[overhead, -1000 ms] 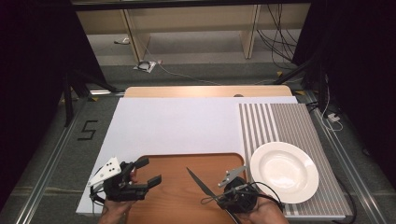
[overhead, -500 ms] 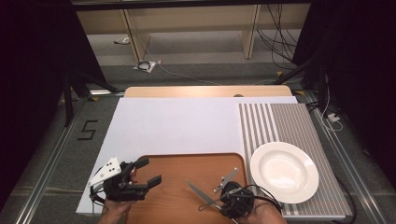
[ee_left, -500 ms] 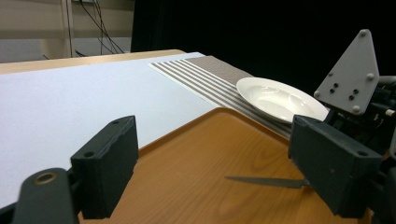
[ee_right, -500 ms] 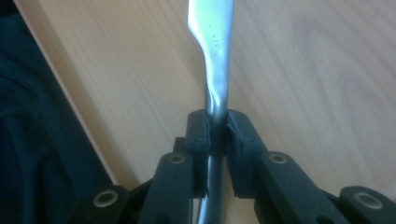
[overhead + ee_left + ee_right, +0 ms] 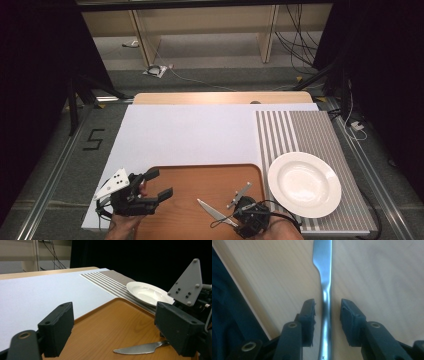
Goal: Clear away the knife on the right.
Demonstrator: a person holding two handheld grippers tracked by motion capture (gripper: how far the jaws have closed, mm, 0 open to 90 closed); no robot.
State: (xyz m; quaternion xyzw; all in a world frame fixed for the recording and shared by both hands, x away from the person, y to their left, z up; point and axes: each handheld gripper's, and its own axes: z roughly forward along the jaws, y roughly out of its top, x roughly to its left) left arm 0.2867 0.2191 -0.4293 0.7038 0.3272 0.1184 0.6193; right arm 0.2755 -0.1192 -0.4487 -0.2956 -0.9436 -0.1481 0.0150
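With the right gripper (image 5: pixel 327 308) just opened, its pads clear of the knife (image 5: pixel 325 290) lying on the tray (image 5: pixel 200 175), it is best lifted straight off so the knife is not dragged.

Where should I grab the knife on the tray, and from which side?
Take the knife by its narrow handle, coming from above with a jaw on each long edge. It lies flat on the wooden tray, and the right gripper, jaws just opened, already straddles the handle.
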